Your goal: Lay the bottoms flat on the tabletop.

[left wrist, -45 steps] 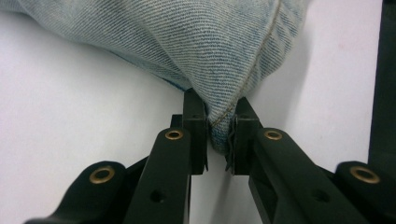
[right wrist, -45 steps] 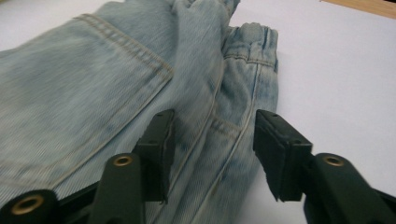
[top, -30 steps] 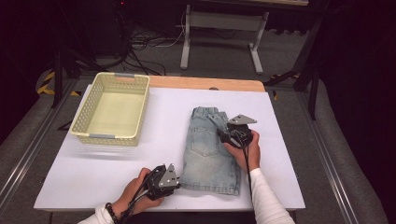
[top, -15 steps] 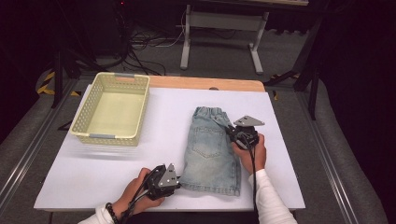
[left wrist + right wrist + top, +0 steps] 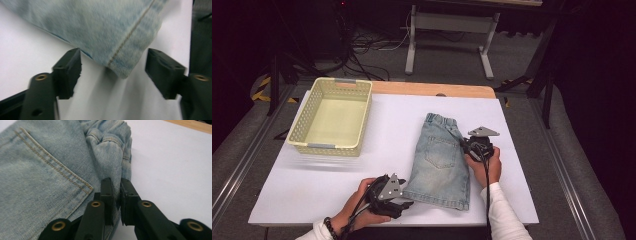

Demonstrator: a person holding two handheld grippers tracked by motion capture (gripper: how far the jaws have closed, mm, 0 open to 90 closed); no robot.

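Observation:
Light blue denim shorts [image 5: 439, 160] lie flat on the white table top [image 5: 387, 125], waistband to the far side. My left gripper [image 5: 404, 205] sits at the near left hem corner. Its jaws have just been opening and now stand wide apart, the hem corner [image 5: 120, 50] lying between them untouched. My right gripper [image 5: 464, 145] is at the shorts' right edge below the waistband. In the right gripper view its jaws [image 5: 116, 187] pinch a fold of denim [image 5: 50, 170]; they closed and then eased slightly.
An empty pale yellow slotted basket [image 5: 362, 120] stands at the far left of the table. A strip of bare wood [image 5: 432, 90] runs along the far edge. Cables and a metal stand are on the floor beyond.
My left gripper's jaws have spread apart and let go of the hem corner. My right gripper has shifted slightly to the right and closed on the shorts' edge.

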